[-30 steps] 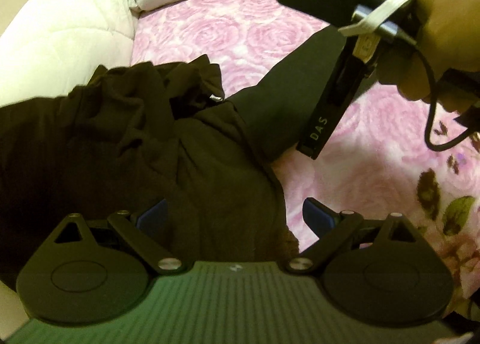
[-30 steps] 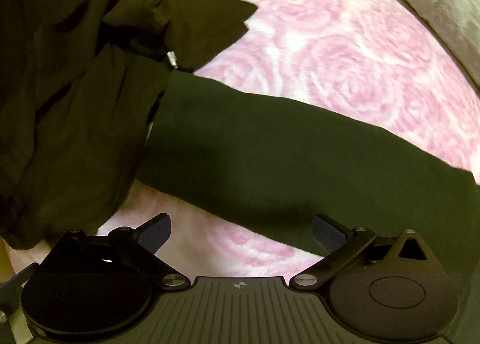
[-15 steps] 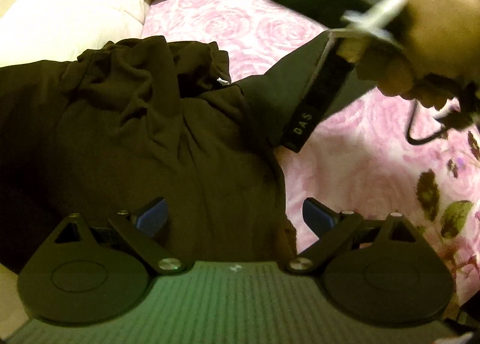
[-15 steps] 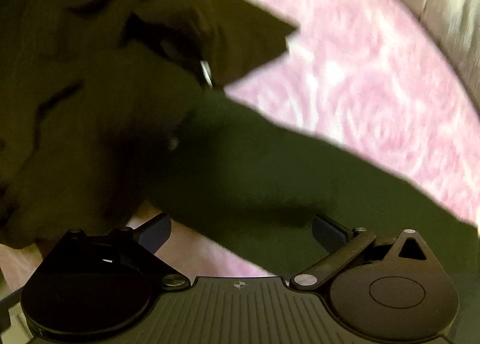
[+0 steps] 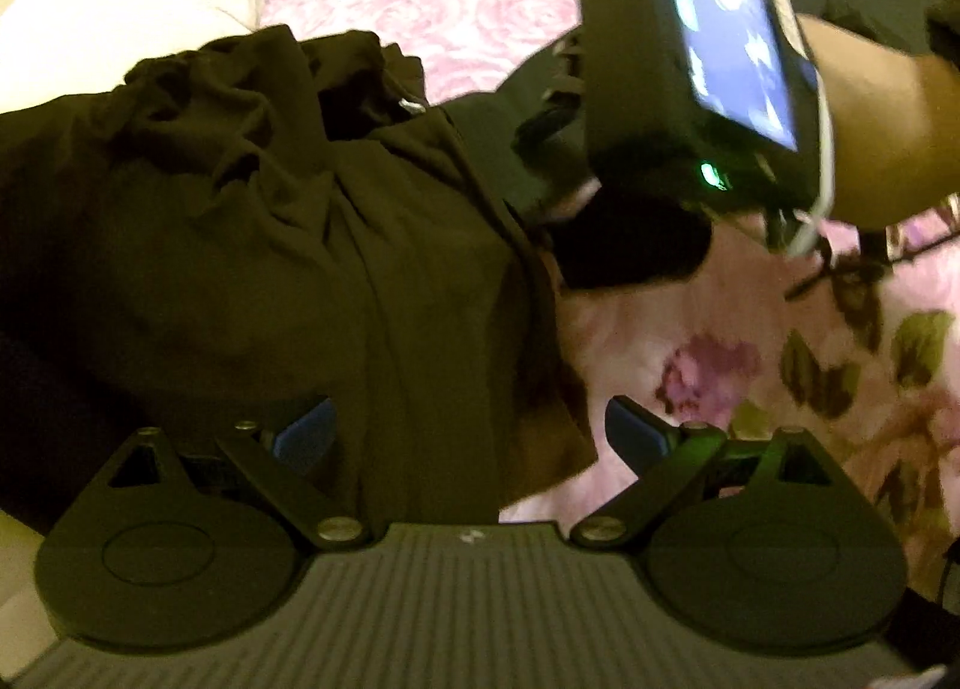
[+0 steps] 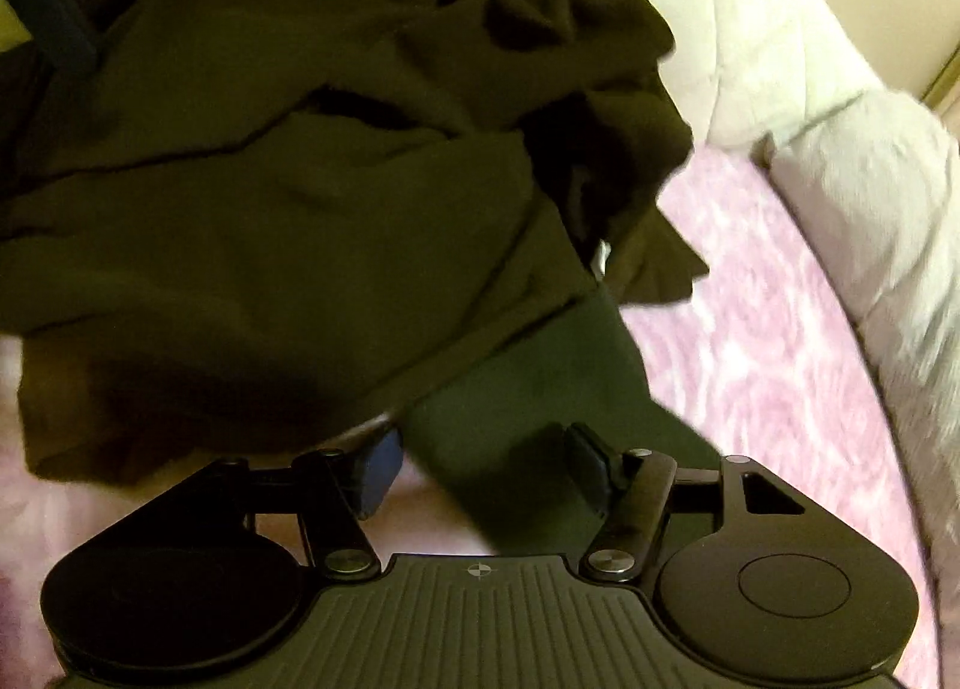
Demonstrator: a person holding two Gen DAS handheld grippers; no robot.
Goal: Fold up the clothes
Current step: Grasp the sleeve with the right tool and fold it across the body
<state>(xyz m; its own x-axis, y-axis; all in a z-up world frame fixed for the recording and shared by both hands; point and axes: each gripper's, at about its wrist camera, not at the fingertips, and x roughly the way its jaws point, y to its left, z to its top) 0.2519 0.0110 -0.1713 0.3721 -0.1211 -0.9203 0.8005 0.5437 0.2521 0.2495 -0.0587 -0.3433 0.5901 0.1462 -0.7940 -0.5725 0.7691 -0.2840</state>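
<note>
A crumpled dark brown cloth garment shows an olive cast under the warm light, and the flat sleeve-like strip of darker, greyish-green fabric beside it looks cooler in tone. Both lie on a soft bedspread printed with pale pink roses; nearer the camera its pattern turns to mauve blooms with olive-green and dark brown leaves. A cream-white quilted duvet borders the pink. The black plastic left gripper carries blue finger pads, as does the black right gripper. Its black camera box has a small green light and a bluish-white screen.
</note>
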